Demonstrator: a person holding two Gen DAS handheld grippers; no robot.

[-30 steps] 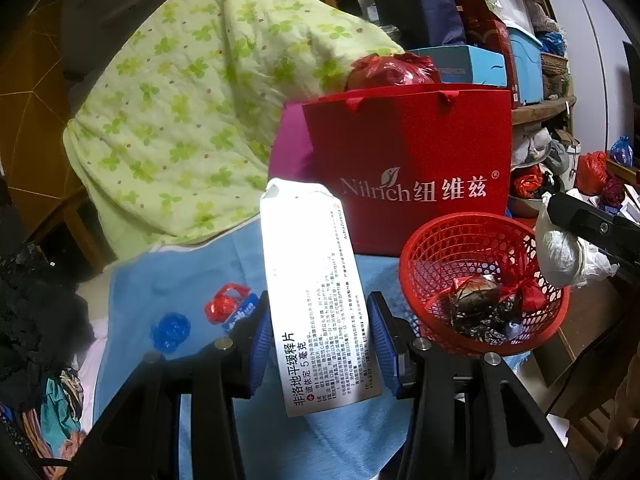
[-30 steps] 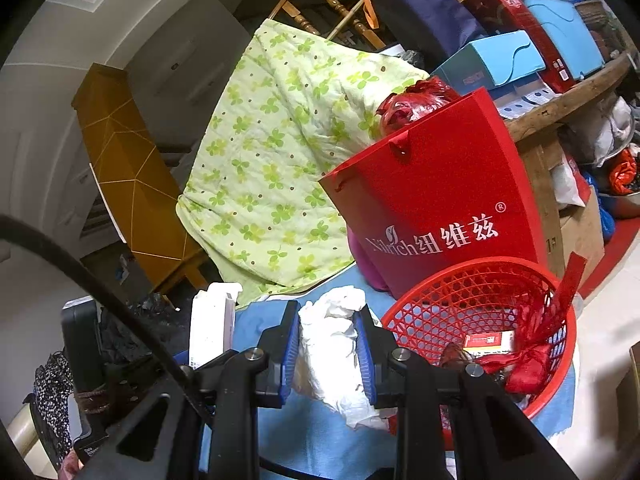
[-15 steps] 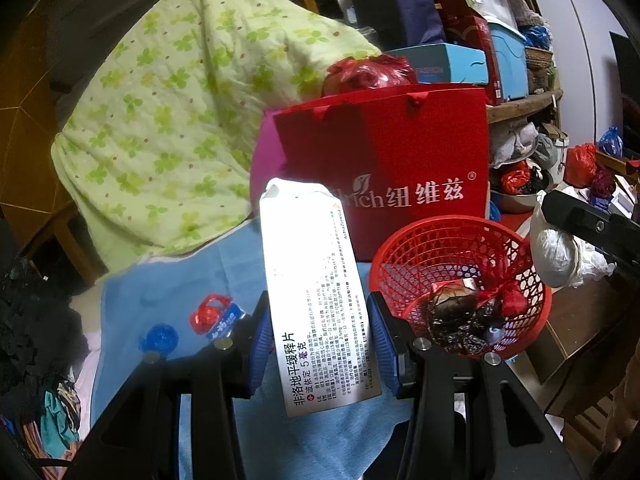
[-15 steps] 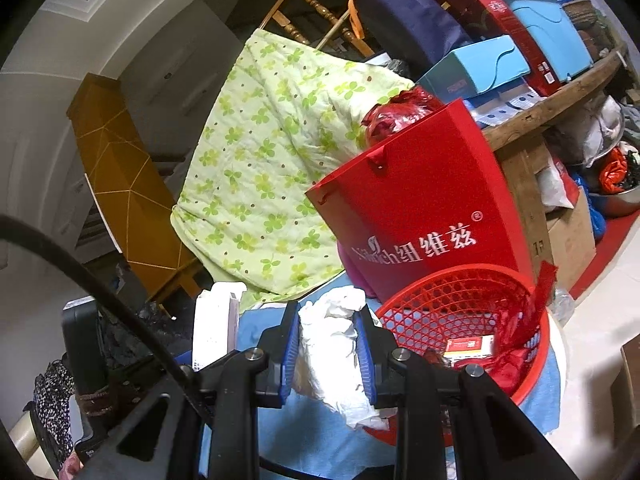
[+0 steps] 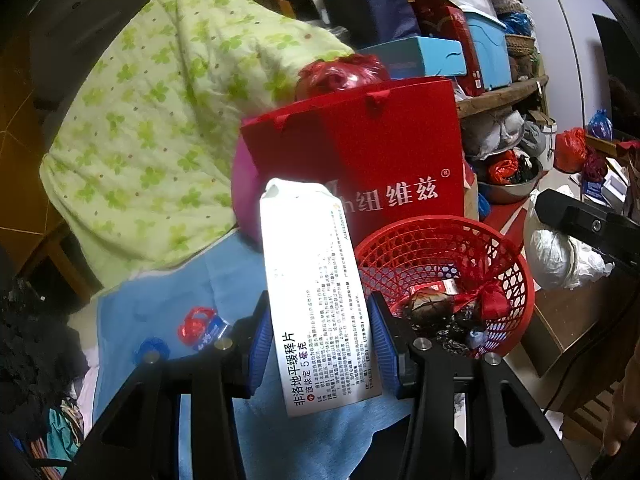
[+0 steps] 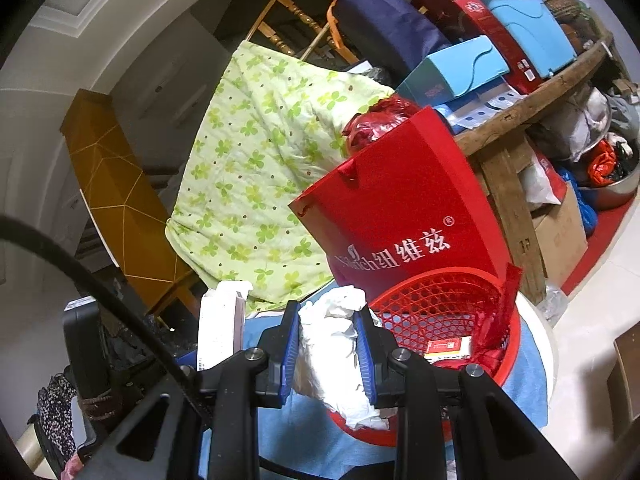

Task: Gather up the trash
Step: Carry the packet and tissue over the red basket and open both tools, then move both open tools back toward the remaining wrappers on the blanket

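Left tongs (image 5: 320, 344) clamp flat white carton (image 5: 316, 292); right tongs (image 6: 328, 352) pinch crumpled tissue (image 6: 332, 352).

A blue cloth (image 5: 168, 300) covers the table: red mesh basket (image 5: 516, 276) at three o'clock, red wrapper (image 5: 196, 326) at nine.

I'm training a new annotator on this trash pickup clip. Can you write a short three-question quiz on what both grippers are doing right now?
1. True or false: the left gripper is shut on a white medicine box.
2. What does the right gripper hold?
A. a bottle cap
B. crumpled white tissue
C. a red ribbon
3. Fill in: the red mesh basket stands in front of a red ____ bag.

Key
1. True; its blue fingers press the box's sides.
2. B, the crumpled white tissue.
3. Paper: the red paper bag with white lettering.
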